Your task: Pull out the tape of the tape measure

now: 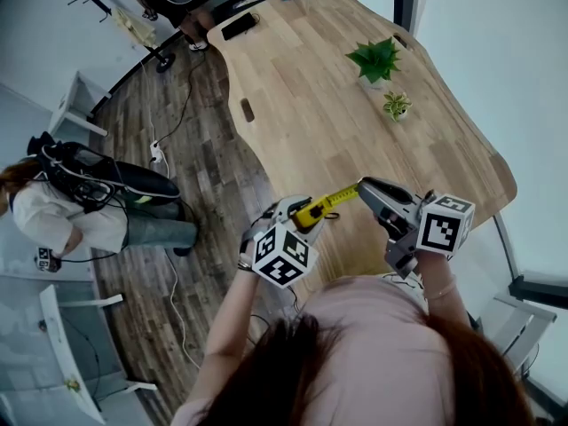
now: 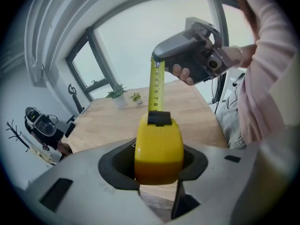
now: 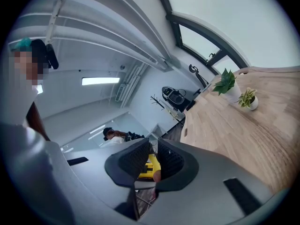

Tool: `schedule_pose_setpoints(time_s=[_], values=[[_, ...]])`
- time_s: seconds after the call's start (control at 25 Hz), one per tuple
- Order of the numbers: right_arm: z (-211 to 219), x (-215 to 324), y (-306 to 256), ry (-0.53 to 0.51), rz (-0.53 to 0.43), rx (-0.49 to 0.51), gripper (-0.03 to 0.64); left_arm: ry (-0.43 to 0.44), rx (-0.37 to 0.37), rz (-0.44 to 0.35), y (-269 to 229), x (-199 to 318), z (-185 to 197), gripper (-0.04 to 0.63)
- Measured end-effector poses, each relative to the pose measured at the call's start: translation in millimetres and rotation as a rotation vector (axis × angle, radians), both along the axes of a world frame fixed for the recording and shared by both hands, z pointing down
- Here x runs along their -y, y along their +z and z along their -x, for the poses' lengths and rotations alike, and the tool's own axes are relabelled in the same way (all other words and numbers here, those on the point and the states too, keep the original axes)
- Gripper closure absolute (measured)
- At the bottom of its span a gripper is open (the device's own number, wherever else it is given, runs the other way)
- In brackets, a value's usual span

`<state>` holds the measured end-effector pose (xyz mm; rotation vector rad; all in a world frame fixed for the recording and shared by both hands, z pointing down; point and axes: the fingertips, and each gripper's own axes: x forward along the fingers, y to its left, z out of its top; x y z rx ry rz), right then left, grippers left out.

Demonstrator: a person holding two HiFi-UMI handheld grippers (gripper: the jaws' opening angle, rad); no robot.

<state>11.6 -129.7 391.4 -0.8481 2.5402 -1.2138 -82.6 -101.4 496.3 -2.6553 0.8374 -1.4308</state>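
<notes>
While my left claw (image 1: 295, 209) grips the yellow tape measure (image 2: 158, 149) snug between its pads, my right claw (image 1: 362, 187) is pinched narrow on the tip of the tape (image 2: 155, 90). The tape runs straight from one claw to the other, held in the air at the near edge of the wooden table (image 1: 355, 122). Two small potted plants (image 1: 382, 69) stand well apart, further up the tabletop
</notes>
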Motion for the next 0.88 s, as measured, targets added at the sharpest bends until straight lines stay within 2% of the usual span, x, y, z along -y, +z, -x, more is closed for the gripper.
schedule_pose_setpoints(time_s=[0.88], values=[[-27.9,4.6,-7.5,0.058,0.002,0.024,0.565,0.007,0.045,0.043,19.4,-4.7,11.7,0.426]])
